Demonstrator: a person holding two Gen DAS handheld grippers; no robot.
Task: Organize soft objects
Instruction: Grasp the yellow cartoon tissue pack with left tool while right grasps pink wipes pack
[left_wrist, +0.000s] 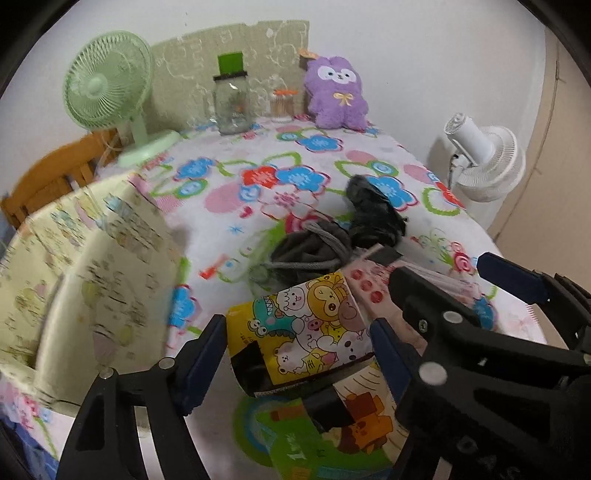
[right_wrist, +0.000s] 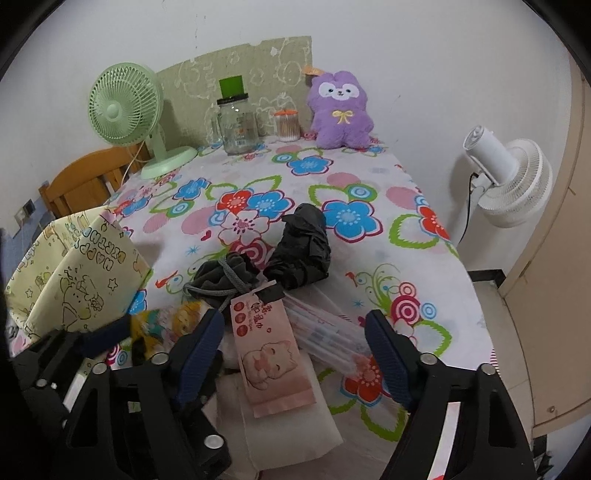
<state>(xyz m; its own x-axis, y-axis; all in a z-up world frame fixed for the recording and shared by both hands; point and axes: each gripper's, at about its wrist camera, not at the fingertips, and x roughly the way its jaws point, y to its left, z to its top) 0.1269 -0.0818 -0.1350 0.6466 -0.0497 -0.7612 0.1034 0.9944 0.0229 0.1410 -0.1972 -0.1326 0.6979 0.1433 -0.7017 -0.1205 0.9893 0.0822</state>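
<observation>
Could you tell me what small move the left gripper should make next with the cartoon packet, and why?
Probably carry it leftward toward the yellow gift bag. The left gripper has its fingers closed against both sides of the cartoon packet, which appears lifted above the other packets, and the bag stands just to its left.

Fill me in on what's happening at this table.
A person with two handheld grippers is sorting soft packs on the floral tablecloth. The left gripper is closed on a yellow cartoon-print pack. The right gripper is open over a pink wet-wipes pack. A cartoon gift bag stands open at left.
</observation>
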